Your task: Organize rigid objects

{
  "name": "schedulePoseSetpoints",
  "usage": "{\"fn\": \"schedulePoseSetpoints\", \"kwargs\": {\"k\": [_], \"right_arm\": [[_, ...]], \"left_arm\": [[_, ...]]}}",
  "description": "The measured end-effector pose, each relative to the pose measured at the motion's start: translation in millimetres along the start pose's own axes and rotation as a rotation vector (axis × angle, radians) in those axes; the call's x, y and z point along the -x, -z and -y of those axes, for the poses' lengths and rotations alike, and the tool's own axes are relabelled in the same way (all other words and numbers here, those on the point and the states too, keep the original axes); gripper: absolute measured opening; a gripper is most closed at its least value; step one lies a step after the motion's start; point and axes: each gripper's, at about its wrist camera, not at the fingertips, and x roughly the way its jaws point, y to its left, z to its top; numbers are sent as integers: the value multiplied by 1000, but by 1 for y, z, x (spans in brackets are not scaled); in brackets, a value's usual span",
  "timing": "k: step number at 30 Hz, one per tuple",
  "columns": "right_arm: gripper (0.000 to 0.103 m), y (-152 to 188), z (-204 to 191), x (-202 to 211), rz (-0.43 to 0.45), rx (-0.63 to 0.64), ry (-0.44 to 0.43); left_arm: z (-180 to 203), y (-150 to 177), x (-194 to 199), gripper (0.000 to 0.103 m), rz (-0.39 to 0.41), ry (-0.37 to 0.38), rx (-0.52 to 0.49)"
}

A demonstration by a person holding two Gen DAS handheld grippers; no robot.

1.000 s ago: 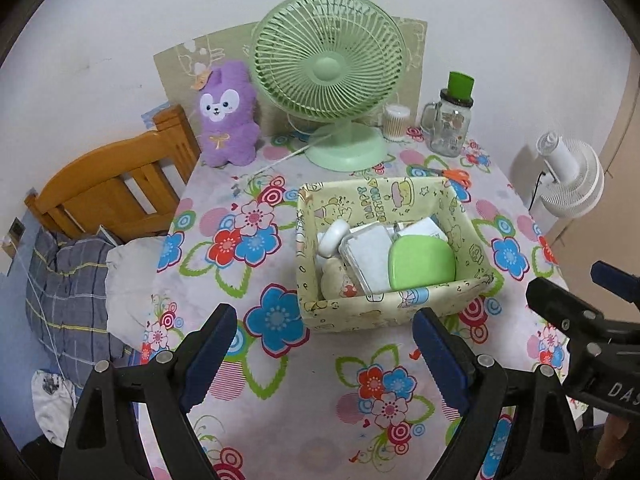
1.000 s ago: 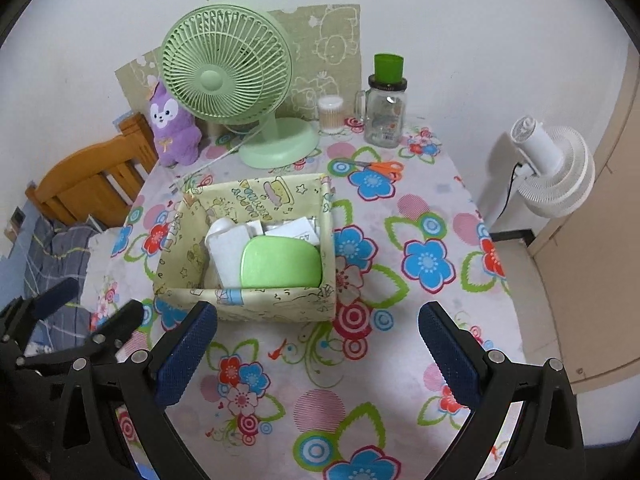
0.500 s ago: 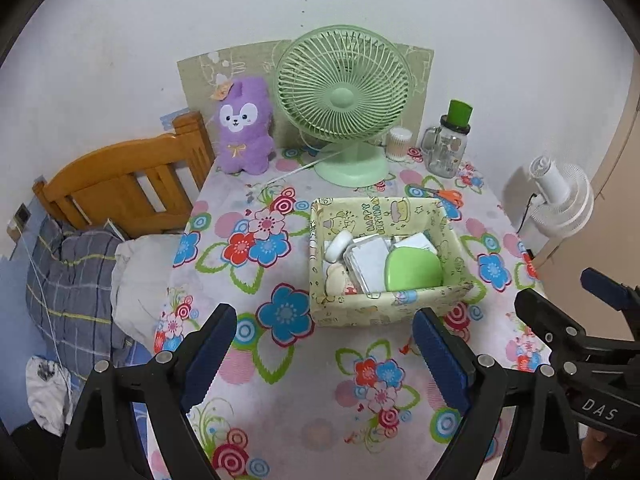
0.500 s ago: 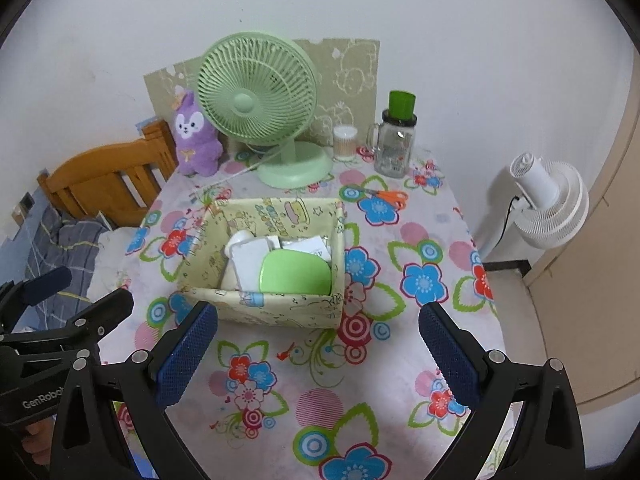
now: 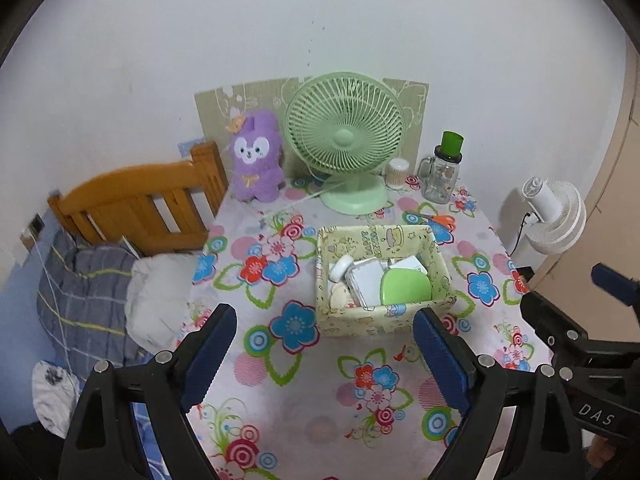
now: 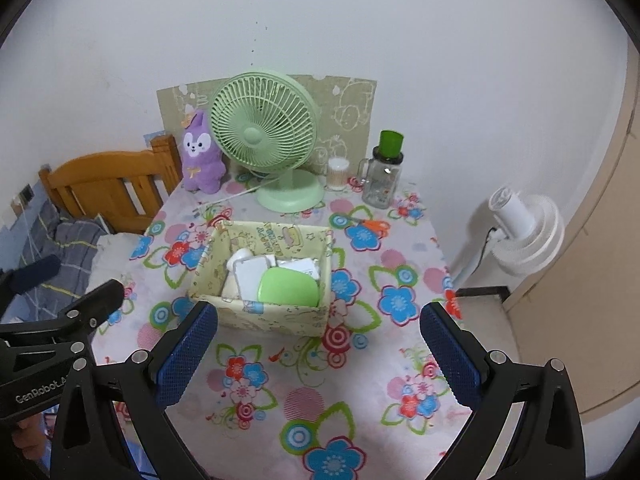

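Note:
A pale yellow fabric box (image 5: 352,322) (image 6: 256,314) sits on the flowered table (image 5: 320,420) (image 6: 320,392). Inside it lie a green flat case (image 5: 406,286) (image 6: 290,290), a white square box (image 5: 366,282) (image 6: 250,276) and other small white items. My left gripper (image 5: 322,350) hangs open above the table's near edge, well short of the box, nothing between its fingers. My right gripper (image 6: 318,350) is open too, equally far back and empty. Each gripper shows at the side of the other's view.
At the table's back stand a green fan (image 5: 344,136), a purple plush toy (image 5: 254,160), a cotton swab jar (image 5: 397,172) and a glass mug with green lid (image 5: 442,172). Orange scissors (image 6: 372,225) lie behind the box. A wooden bed (image 5: 136,208) is left, a white fan (image 6: 524,236) right.
Both grippers have risen and drawn back from the table, so the box and the whole table look smaller and farther. Both stay open and empty.

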Motion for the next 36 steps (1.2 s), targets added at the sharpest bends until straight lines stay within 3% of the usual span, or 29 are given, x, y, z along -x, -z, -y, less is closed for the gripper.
{"fn": "schedulePoseSetpoints", "kwargs": {"k": [12,19,36], "right_arm": [[102,-1,5,28,56,-57,8],[102,-1,6,39,73,-56,42],[102,2,9,50,91,-86,27]], "left_arm": [[-3,-4,25,96,64,-1,19],[-7,-3,35,103,81,45,47],[-3,-1,53,103,118,55,43]]}}
